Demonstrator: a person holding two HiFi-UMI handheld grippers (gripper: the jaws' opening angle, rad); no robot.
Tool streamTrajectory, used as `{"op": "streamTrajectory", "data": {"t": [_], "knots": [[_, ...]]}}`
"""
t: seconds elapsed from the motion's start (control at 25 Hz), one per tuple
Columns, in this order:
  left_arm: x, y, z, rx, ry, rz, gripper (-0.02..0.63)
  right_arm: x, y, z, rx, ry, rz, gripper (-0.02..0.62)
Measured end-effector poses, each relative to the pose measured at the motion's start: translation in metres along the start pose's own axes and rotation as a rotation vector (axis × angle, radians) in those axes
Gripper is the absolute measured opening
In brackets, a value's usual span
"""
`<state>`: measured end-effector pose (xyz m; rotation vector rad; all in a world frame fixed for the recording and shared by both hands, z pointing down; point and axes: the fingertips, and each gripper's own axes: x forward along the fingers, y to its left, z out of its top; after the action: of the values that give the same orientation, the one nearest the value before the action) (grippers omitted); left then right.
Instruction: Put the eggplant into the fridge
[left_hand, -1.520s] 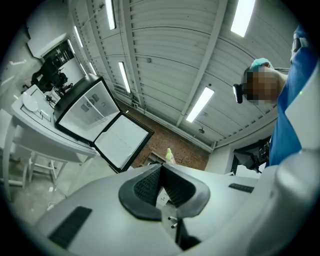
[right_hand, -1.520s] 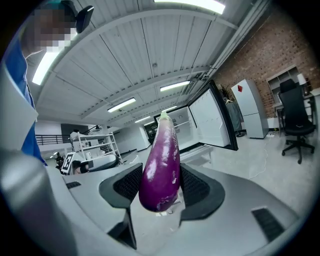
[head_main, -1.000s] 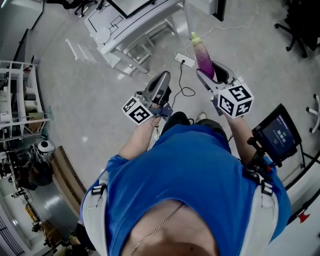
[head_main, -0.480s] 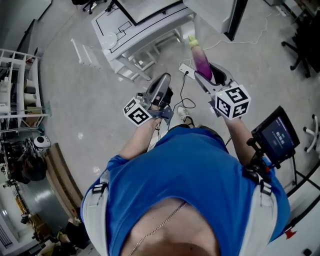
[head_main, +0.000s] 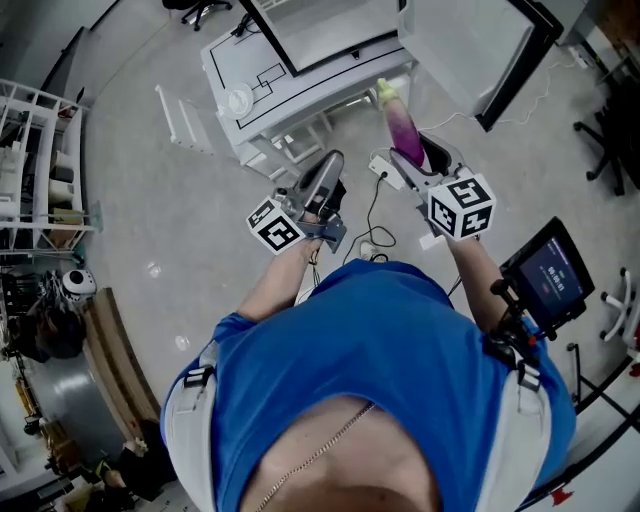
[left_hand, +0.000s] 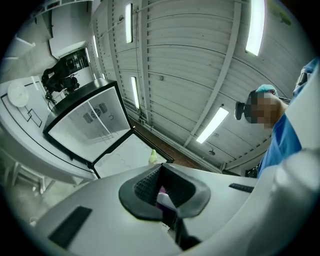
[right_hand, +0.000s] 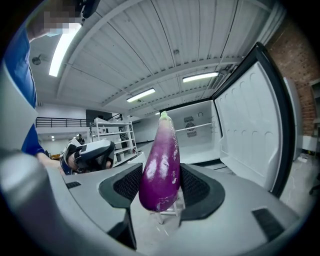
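Note:
A purple eggplant (right_hand: 161, 167) with a green stem stands upright between the black pads of my right gripper (right_hand: 160, 186), which is shut on it. From the head view, the eggplant (head_main: 405, 128) points toward the white fridge (head_main: 300, 75) just ahead. The fridge's door (head_main: 470, 50) is swung open to the right, and its pale interior (right_hand: 197, 137) shows behind the eggplant. My left gripper (head_main: 328, 168) is held level beside the right one, shut with nothing in it. Its pads meet in the left gripper view (left_hand: 161, 192), with the open fridge (left_hand: 90, 125) beyond.
A white shelving rack (head_main: 40, 170) stands at the left. A power strip with cables (head_main: 385, 172) lies on the floor under the grippers. A dark screen on a stand (head_main: 550, 275) is at the right, and office chairs (head_main: 610, 140) stand further right.
The fridge has come nearer and lower in the head view, and its open door has come into sight at the top right. Both grippers keep their pose, eggplant still held.

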<state>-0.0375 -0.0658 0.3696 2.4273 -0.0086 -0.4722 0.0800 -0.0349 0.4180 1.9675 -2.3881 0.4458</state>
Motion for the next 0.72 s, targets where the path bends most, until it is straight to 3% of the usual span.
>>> {"op": "streamTrajectory", "data": {"t": [0.28, 0.48, 0.72], "knots": [[-0.003, 0.047, 0.034, 0.015, -0.004, 0.009, 0.008, 0.06, -0.013, 0.009, -0.023, 0.011, -0.014, 0.238], [-0.003, 0.116, 0.054, -0.003, -0.017, 0.054, 0.008, 0.132, -0.045, 0.001, -0.025, 0.047, -0.016, 0.238], [-0.021, 0.114, 0.066, -0.002, -0.062, 0.102, 0.008, 0.142, -0.044, 0.012, -0.079, 0.08, -0.018, 0.238]]}}
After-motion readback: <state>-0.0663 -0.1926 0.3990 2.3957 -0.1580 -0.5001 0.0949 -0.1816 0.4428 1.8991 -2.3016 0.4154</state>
